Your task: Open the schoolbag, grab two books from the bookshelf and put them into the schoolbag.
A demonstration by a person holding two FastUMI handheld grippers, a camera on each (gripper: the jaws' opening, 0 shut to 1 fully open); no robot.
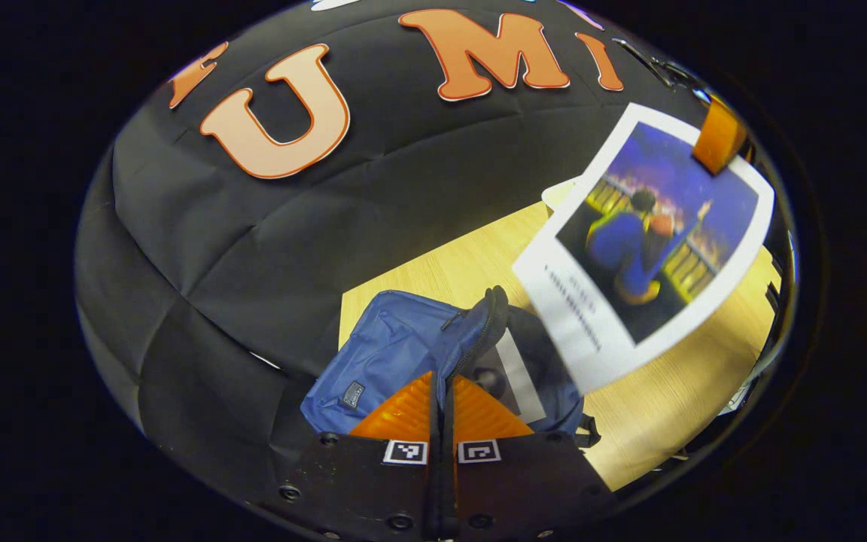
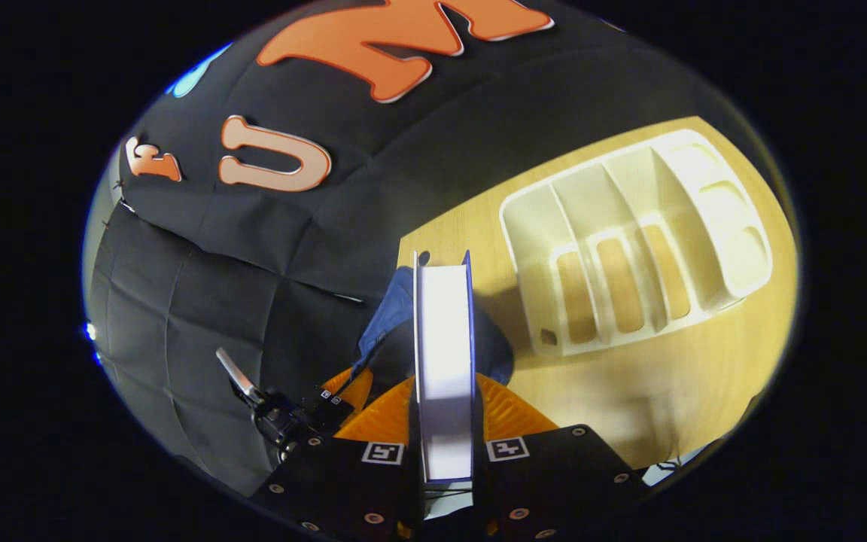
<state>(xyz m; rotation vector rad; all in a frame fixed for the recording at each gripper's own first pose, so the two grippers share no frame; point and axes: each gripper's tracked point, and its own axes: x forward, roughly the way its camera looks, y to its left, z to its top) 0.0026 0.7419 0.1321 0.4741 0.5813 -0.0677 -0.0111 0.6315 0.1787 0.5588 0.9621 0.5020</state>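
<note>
The right gripper (image 2: 445, 410) clamps a thin blue-covered book (image 2: 444, 361) edge-on, pointing toward the blue fabric schoolbag (image 1: 396, 354); the left gripper (image 1: 441, 410) pinches the schoolbag's opening edge.

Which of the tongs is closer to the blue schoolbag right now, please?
Left: the left tongs pinch the schoolbag rim; the right tongs hold a book above it.

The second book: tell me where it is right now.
In the right gripper view the book stands edge-on, clamped in the right gripper, above the open blue schoolbag, left of the white bookshelf.
</note>
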